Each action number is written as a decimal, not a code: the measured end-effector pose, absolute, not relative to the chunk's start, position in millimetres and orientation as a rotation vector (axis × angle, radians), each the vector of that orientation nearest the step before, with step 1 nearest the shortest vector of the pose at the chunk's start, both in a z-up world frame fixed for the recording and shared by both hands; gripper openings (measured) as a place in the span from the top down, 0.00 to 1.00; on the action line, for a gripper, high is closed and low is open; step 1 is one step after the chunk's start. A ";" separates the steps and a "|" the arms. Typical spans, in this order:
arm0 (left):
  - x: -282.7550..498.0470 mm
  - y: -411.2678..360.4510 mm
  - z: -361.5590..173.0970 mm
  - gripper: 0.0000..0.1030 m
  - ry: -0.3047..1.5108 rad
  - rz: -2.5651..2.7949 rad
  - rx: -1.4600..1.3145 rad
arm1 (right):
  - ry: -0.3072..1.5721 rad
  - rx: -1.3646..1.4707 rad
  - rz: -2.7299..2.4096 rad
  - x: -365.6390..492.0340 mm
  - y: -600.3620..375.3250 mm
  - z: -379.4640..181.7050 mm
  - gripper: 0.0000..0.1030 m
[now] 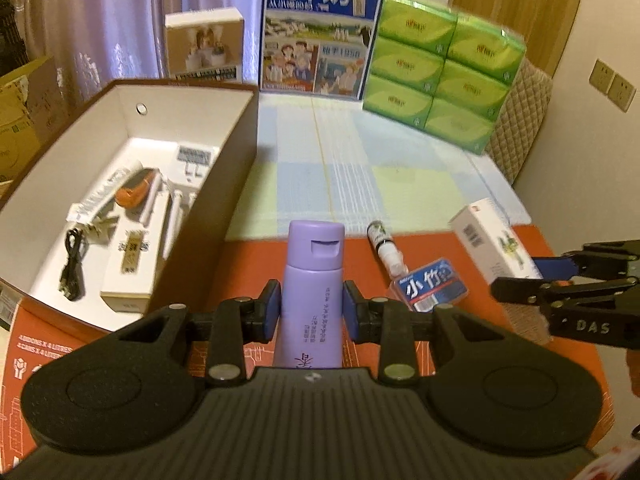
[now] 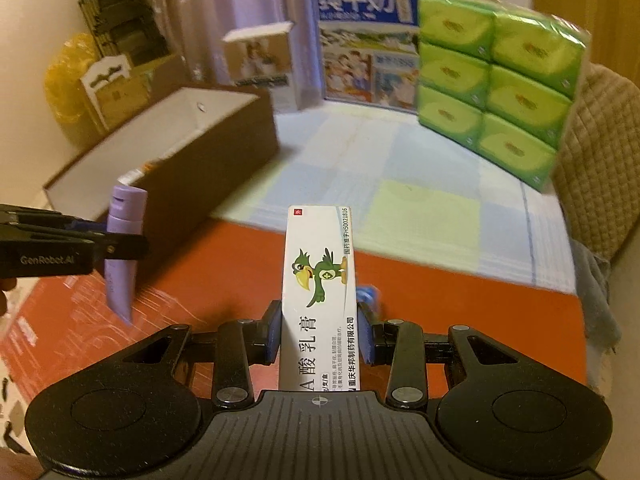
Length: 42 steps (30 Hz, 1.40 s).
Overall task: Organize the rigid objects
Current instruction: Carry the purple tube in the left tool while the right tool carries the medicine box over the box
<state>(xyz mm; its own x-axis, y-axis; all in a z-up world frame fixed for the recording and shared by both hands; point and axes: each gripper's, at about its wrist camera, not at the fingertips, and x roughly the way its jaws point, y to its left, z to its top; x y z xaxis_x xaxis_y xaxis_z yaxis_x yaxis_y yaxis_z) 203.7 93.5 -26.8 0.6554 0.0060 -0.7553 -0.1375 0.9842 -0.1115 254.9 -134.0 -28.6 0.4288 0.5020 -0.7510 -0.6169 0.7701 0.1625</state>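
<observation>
The left gripper [image 1: 308,306] is clamped on a purple bottle [image 1: 311,280], its blue pads pressing both sides of the body while the base is hidden behind the gripper housing. The right gripper [image 2: 319,332] grips a white medicine carton [image 2: 320,280] printed with a green bird; the carton's near end is cut off by the housing, and a small blue thing behind the right pad is too blurred to name. Both held things hang above an orange-red cardboard sheet [image 1: 248,264]. On that sheet lie a small dropper vial [image 1: 380,240] and, just beside it, a blue-labelled flat case [image 1: 430,282]. To the left stands an open brown box [image 1: 240,140] with a white lining, holding a black cable [image 1: 72,264], a long cream carton [image 1: 130,268], white tubes and an orange item that is hard to make out. At the back stand a milk carton case [image 1: 320,36] and 6 green tissue packs [image 1: 444,68].
</observation>
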 end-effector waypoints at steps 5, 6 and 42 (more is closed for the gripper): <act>194.7 107.1 -4.8 0.73 0.812 0.101 -0.179 | 0.858 -0.128 0.774 249.9 -104.5 -12.2 0.66; 193.2 110.5 -1.2 0.73 0.805 0.107 -0.182 | 0.851 -0.126 0.792 248.3 -96.7 -8.5 0.66; 209.3 341.9 -5.5 0.73 0.866 0.230 -0.156 | 0.907 -0.068 0.897 263.7 184.6 -17.6 0.66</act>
<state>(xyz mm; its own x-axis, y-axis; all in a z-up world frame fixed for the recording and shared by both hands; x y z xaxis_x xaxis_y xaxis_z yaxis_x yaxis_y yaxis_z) 209.3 341.9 -5.5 0.6256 0.1360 -0.7682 -0.2624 0.9640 -0.0430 263.7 184.6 -17.6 0.2906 0.6454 -0.7064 -0.6992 0.6472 0.3037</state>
